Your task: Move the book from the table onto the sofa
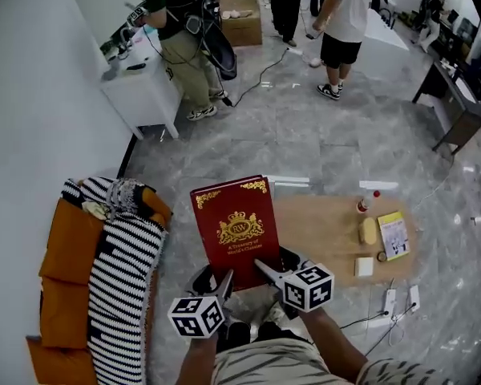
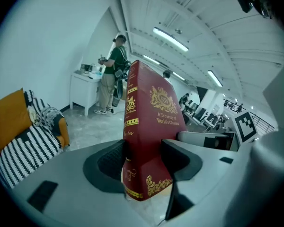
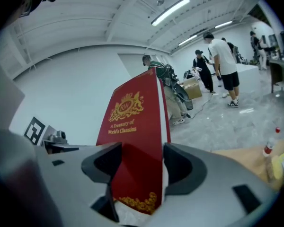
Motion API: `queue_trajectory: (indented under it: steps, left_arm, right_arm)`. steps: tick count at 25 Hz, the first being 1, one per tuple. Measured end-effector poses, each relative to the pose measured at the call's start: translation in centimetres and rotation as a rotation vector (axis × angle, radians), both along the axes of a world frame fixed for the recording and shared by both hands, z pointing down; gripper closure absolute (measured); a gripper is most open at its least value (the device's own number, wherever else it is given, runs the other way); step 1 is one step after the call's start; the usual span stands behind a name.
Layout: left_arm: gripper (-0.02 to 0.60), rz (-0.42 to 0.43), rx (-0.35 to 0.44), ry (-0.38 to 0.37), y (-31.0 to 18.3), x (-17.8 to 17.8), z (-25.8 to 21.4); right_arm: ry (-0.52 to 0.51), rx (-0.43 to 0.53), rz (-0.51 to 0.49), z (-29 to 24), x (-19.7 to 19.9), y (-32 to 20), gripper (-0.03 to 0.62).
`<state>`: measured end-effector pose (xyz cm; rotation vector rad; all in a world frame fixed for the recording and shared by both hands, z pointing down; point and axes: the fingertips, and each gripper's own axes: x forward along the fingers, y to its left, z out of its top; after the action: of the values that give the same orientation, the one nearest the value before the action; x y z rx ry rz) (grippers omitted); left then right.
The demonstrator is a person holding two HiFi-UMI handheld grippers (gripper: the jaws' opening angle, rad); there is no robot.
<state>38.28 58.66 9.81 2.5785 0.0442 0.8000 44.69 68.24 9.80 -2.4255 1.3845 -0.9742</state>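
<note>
Sofa (image 1: 64,255) sits left of table (image 1: 321,215), book (image 1: 235,219) in the air btwn them, clamped only at its bottom edge by left gripper (image 2: 144,164) & right gripper (image 3: 137,167), so it could prob. lever out and drop mid-swing.

Now book (image 1: 234,224): red cover, slight sheen, gold foil print. Right, table (image 1: 317,235): pale wood, matt. Far floor (image 1: 321,143): grey stone-look, glossy (lights reflecting). Left, sofa (image 1: 68,251): orange cloth; striped throw (image 1: 124,275), knitted.

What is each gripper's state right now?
Left gripper: shut on the red book.
Right gripper: shut on the same red book.
</note>
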Motion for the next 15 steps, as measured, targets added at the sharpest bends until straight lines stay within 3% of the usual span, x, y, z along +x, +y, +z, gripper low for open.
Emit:
queue_trajectory:
  steps: [6,15]
  left_arm:
    - [0.342,-0.143,0.030,0.029,-1.7,-2.6,-2.8]
    - [0.344,-0.374,0.034,0.074,-14.5,-11.6,-4.0]
  right_arm:
    - [0.022,0.019,-0.141,-2.7,-1.3,-2.7,0.313]
    - [0.072,0.025,-0.379,-4.4,-8.5,-17.5,0.313]
